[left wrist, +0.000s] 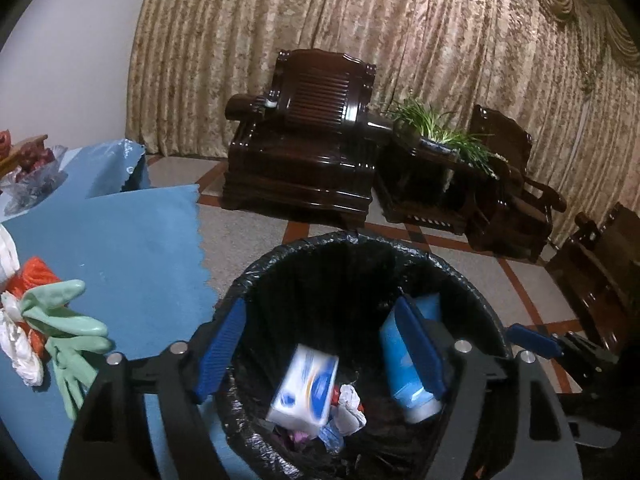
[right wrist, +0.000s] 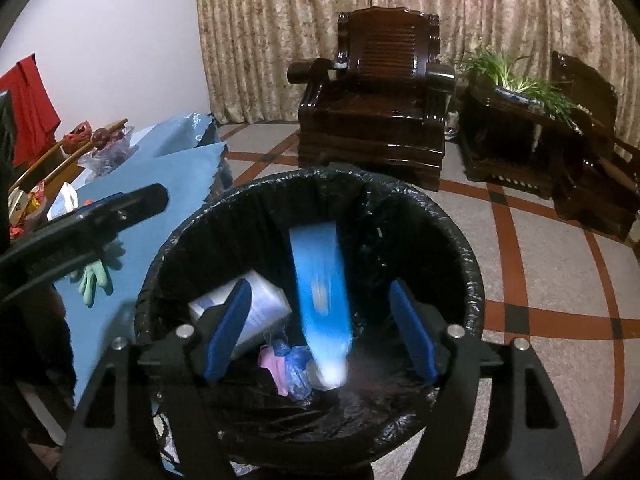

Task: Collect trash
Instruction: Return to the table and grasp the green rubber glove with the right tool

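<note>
A bin with a black liner stands on the floor beside the table. My left gripper hangs open over its mouth, with nothing between the blue pads. Inside lie a white-and-blue tissue box, a blue tube and crumpled paper. My right gripper is open above the same bin. The blue tube shows blurred between its fingers, touching neither pad, its white cap low in the bin. Green rubber gloves lie on the table.
The blue-covered table left of the bin holds white and red plastic bags. Dark wooden armchairs and a side table with a plant stand by the curtain. Tiled floor lies between them and the bin.
</note>
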### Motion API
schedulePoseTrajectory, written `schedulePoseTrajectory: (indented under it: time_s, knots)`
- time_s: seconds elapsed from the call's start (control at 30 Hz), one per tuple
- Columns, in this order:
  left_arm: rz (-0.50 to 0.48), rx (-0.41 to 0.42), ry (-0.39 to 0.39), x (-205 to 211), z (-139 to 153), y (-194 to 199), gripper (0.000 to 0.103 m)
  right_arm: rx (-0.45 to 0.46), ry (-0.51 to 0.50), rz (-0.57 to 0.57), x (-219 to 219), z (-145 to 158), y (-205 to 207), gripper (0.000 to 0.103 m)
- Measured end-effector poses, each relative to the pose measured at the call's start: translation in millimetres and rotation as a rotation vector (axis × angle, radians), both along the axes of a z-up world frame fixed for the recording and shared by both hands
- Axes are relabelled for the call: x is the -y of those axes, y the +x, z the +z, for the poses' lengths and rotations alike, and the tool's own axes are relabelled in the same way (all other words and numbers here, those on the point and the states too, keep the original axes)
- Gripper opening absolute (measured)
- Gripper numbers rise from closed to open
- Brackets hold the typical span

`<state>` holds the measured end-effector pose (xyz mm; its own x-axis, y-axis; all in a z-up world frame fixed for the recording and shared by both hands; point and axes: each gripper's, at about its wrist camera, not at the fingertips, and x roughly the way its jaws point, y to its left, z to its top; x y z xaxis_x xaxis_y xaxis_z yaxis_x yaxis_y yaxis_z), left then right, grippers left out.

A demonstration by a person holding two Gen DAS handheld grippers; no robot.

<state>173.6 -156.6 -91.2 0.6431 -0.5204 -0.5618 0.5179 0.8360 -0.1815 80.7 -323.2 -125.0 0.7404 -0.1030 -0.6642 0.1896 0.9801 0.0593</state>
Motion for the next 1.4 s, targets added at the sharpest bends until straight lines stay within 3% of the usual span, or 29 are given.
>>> schedulePoseTrajectory:
  time_s: [0.1, 0.2, 0.3, 0.7, 1.03, 1.4]
  knots:
    - [0.028, 0.015, -0.004, -11.5, 5.0, -1.0, 0.081, 0.033, -0.005, -0.017, -1.3, 5.2, -4.2, 0.091]
    - [0.074, 0.052, 0.001, -29.5, 14.3, -5.6, 0.09, 0.051, 0.009, -0.016, -3.4, 13.7, -5.9, 0.097]
    - [0.117, 0.081, 0.002, -48.9, 22.1, -11.5, 0.097, 0.072, 0.023, -0.012, -9.4, 24.4, -4.7, 0.097]
    - [0.324, 0.121, 0.029, -152.2, 37.6, -37.0, 0.097, 0.14, 0.017, 0.107, -70.0, 53.2, 13.7, 0.098]
    - [0.479, 0.151, 0.086, -231.9, 37.0, -49.9, 0.097, 0.16, 0.016, 0.255, -140.6, 58.7, 39.8, 0.098]
    - [0.594, 0.125, 0.114, -305.0, 22.7, -42.9, 0.096, 0.169, 0.021, 0.388, -214.1, 52.6, 80.0, 0.098]
